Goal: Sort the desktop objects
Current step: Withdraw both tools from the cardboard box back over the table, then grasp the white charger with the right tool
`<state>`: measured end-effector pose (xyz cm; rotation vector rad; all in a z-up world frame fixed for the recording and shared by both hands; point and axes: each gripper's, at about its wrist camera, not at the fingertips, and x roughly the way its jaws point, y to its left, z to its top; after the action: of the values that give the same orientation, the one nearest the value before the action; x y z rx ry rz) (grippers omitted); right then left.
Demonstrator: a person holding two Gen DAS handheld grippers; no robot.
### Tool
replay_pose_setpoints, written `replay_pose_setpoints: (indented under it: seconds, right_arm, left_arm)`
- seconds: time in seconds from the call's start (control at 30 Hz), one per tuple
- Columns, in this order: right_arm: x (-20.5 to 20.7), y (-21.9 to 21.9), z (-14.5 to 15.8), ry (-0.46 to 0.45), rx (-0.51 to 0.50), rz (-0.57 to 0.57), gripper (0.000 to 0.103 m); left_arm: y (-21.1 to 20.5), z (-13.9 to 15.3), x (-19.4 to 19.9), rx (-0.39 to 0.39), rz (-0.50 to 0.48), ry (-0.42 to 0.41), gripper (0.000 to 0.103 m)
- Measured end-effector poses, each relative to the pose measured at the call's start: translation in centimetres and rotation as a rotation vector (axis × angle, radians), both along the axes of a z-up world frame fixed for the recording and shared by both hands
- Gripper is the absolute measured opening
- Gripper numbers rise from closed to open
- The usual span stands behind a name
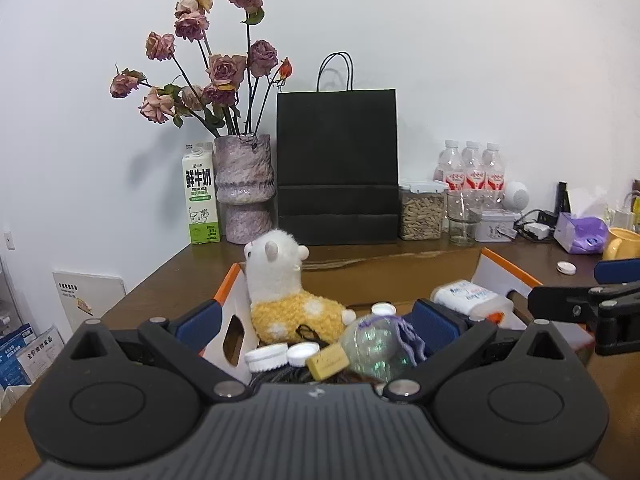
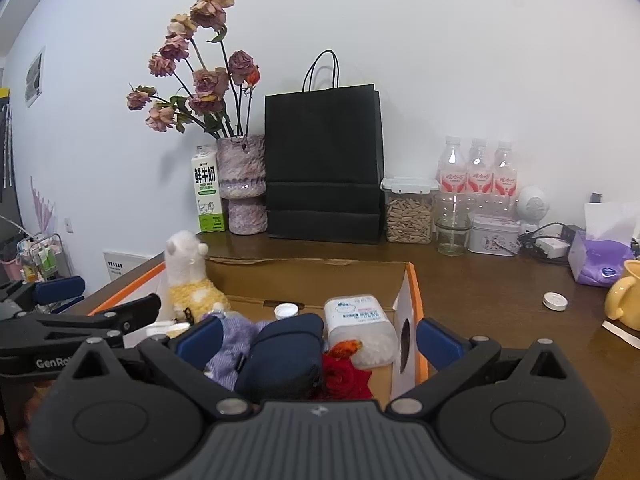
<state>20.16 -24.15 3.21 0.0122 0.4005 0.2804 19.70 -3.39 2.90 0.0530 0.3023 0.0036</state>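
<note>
A fluffy white-and-yellow alpaca plush is seen standing upright in the left corner of the open cardboard box, head turned left, beside a clear plastic jar lying lengthwise toward the wall, while the left gripper and right gripper are spread wide and empty.

Milk carton far left beside the vase: large Chinese characters 鲜牛奶, "FRESH MILK" under them, a cow drawing lower down; small print at its base too blurred. In the right wrist view, the other gripper at near left shows white letters "GenRo", cut off. Water bottles far right have red labels, script unreadable.
</note>
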Motion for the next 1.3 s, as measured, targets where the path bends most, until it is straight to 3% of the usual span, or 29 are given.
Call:
replay_pose_setpoints:
  seconds: [0.23, 0.5, 0.73, 1.1, 1.2, 1.3]
  right_arm:
    - [-3.3, -0.8, -0.7, 0.029, -0.029, -0.018, 0.103]
    - [-5.6, -2.2, -3.7, 0.108, -0.054, -0.042, 0.103]
    - [-5.7, -3.1, -6.3, 0.17, -0.074, -0.052, 0.103]
    - [-4.8, -3.6, -7.9, 0.205, -0.071, -0.048, 0.103]
    - [-4.8, -3.5, -7.9, 0.202, -0.073, -0.042, 0.103]
    - [-4.9, -3.4, -7.9, 0.198, -0.073, -0.038, 0.103]
  left_arm:
    - [0.0, -0.5, -2.8, -0.003, -0.024, 0.046, 0.103]
    - [-0.7, -2.9, -3.9, 0.009, -0.059, 0.155, 0.103]
    - [-2.0, -5.6, -2.9, 0.039, -0.075, 0.262, 0.103]
    - [-3.5, -7.0, -1.0, 0.074, -0.086, 0.318, 0.102]
    - [-3.4, -7.1, -0.8, 0.043, -0.107, 0.341, 0.096]
    - [-2.9, -7.1, -0.6, -0.016, -0.112, 0.349, 0.08]
